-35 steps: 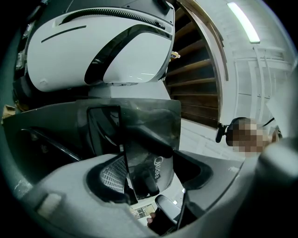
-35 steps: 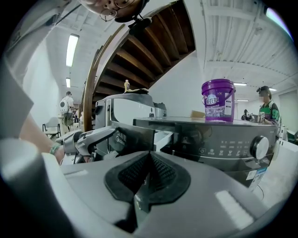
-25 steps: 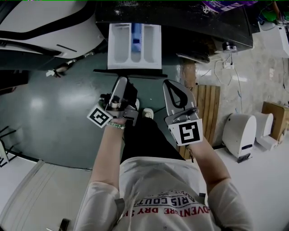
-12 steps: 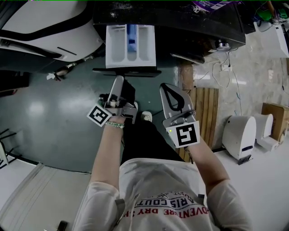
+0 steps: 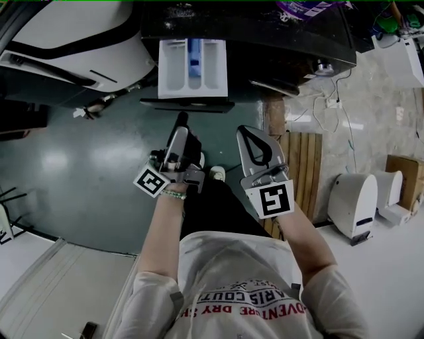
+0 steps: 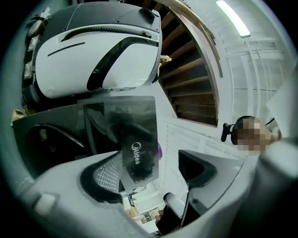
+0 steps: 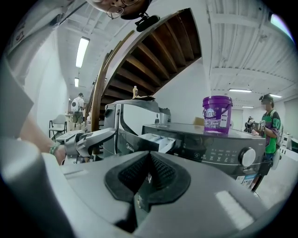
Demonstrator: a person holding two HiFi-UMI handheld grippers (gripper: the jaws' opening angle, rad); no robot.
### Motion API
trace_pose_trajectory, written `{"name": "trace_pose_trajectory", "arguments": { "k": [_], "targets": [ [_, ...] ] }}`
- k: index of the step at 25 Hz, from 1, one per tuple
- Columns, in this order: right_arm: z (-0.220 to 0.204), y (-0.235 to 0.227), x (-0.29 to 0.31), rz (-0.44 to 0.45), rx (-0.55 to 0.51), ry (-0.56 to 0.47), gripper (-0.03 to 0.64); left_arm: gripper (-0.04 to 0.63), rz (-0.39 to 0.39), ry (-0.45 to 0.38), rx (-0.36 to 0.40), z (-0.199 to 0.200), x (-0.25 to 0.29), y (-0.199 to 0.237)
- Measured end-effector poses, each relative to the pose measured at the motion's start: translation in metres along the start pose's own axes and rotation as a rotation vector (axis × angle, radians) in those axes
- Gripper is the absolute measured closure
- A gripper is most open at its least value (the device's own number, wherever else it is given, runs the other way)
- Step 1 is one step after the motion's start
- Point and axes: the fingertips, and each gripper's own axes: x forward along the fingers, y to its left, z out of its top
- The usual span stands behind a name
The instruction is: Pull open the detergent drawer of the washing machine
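While I look down through the head view, the detergent drawer (image 5: 179, 69) sits pulled out of the washing machine (image 5: 278, 36). Its long axis runs from the machine front toward me. The dark front panel (image 5: 187, 104) is the near end, and the white compartments face up w/ a blue insert (image 5: 194, 56) in the middle one. The left gripper (image 5: 180, 121) hangs just short of that panel, tips aimed at it but apart from it. The right gripper (image 5: 250, 131) is beside it to the right, off the drawer's line, above the floor (image 5: 79, 152). A purple tub (image 5: 311, 8) stands on the machine top.

Left gripper view: the left gripper (image 6: 151, 172) has its tongs wide apart w/ nothing pressed between the pads. The pic is rolled, and a dark panel w/ a Midea logo (image 6: 137, 155) shows in the gap beyond them. It's prob. the drawer front, but I can't confirm. No contact w/ either pad.

Right gripper view: the right gripper (image 7: 148, 175) has its tongs together on nothing. Past them the drawer (image 7: 157, 138) sticks out of the machine (image 7: 209, 144) toward the left of the pic, roughly level. The tub (image 7: 216, 114) is on top, and the left gripper (image 7: 88, 138) is at left near the drawer's free end.
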Motion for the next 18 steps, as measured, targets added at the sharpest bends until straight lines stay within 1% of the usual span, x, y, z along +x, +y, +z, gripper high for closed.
{"name": "trace_pose_trajectory", "arguments": {
  "k": [1, 4, 5, 7, 8, 9, 11, 14, 18],
  "targets": [
    [0.005, 0.001, -0.001, 0.0, 0.002, -0.008, 0.617, 0.242, 0.004, -0.005, 0.017, 0.003, 0.0, -0.006],
    [0.021, 0.002, -0.007, -0.001, 0.009, -0.03, 0.617, 0.388, 0.016, -0.009, 0.065, 0.009, 0.002, -0.031],
    [0.026, 0.001, -0.009, -0.004, 0.013, -0.036, 0.617, 0.444, 0.025, -0.014, 0.073, 0.011, 0.003, -0.04],
    [0.037, 0.001, -0.015, -0.011, 0.027, -0.047, 0.617, 0.588, 0.042, -0.016, 0.097, 0.013, 0.005, -0.057],
    [0.043, 0.001, -0.018, -0.014, 0.039, -0.053, 0.617, 0.604, 0.046, -0.006, 0.124, 0.014, 0.006, -0.067],
    [0.048, 0.001, -0.022, -0.015, 0.049, -0.057, 0.617, 0.604, 0.047, 0.015, 0.165, 0.013, 0.008, -0.077],
    [0.061, 0.002, -0.029, -0.016, 0.056, -0.064, 0.617, 0.604, 0.049, 0.073, 0.263, 0.012, 0.013, -0.101],
    [0.085, 0.003, -0.038, -0.017, 0.036, -0.076, 0.617, 0.604, 0.037, 0.142, 0.396, 0.009, 0.025, -0.138],
    [0.118, -0.001, -0.048, -0.032, 0.0, -0.104, 0.617, 0.604, 0.009, 0.192, 0.552, 0.01, 0.041, -0.183]
  ]
}}
